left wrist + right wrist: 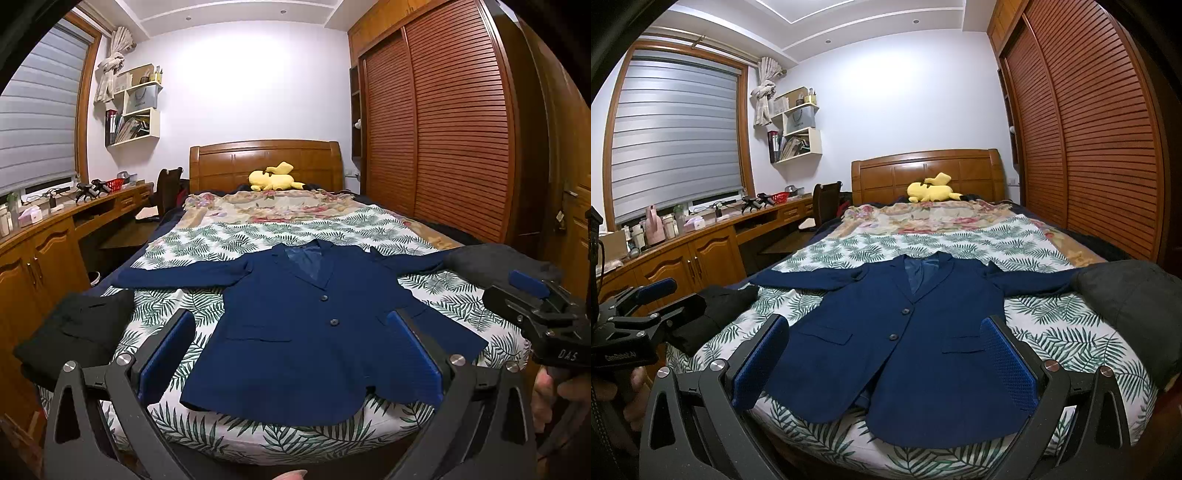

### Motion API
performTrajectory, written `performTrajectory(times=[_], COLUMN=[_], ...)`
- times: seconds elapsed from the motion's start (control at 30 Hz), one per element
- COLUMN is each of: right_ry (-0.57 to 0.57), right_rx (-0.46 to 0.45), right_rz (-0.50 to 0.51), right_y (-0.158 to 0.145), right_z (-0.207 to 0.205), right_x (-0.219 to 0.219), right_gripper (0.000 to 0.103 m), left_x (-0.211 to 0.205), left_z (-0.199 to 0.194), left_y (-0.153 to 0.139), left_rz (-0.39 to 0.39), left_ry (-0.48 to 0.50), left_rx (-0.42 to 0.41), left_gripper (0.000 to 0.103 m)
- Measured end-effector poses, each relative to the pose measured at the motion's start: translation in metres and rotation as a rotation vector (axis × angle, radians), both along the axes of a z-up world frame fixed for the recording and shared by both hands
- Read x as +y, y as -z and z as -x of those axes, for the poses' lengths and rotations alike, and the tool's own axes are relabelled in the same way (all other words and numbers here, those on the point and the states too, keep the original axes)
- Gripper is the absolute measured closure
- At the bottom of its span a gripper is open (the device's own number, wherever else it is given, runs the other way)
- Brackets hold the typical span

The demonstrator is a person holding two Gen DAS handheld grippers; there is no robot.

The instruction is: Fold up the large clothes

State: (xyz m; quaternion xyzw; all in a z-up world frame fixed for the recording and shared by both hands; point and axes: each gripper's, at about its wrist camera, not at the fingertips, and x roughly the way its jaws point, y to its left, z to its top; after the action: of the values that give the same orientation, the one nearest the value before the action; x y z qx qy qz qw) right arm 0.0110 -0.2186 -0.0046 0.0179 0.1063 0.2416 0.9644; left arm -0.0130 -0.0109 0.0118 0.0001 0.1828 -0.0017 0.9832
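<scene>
Blazer: navy blazer [314, 332] lies flat, buttoned, sleeves out on bed [258, 435], ready for folding.
Tongs: my left tongs [291, 354] and right tongs [882, 358] hover wide, empty, near its hem.

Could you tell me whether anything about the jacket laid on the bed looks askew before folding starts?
Mostly tidy: the navy jacket lies flat, buttoned, sleeves spread. Only its bottom hem gapes below the lower button, showing lining.

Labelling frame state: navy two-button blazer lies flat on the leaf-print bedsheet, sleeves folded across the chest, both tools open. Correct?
One error: the sleeves are not folded in. The navy two-button blazer has both sleeves spread outward on the leaf-print bedsheet, clear in the right wrist view. Left tool and right tool are open.
</scene>
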Motion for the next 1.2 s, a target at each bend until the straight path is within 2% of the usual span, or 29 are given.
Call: performTrajectory(times=[1.2], right_ry=[-0.002], right_rx=[0.005], right_rz=[-0.007], right_y=[-0.0002], right_z=[0.001], right_x=[0.0004], right_gripper=[0.0], left_x=[0.0003], left_z=[0.0075], left_y=[-0.004], left_rz=[0.004], left_ry=[0.009], left_rx=[-0.023], left_gripper=[0.0])
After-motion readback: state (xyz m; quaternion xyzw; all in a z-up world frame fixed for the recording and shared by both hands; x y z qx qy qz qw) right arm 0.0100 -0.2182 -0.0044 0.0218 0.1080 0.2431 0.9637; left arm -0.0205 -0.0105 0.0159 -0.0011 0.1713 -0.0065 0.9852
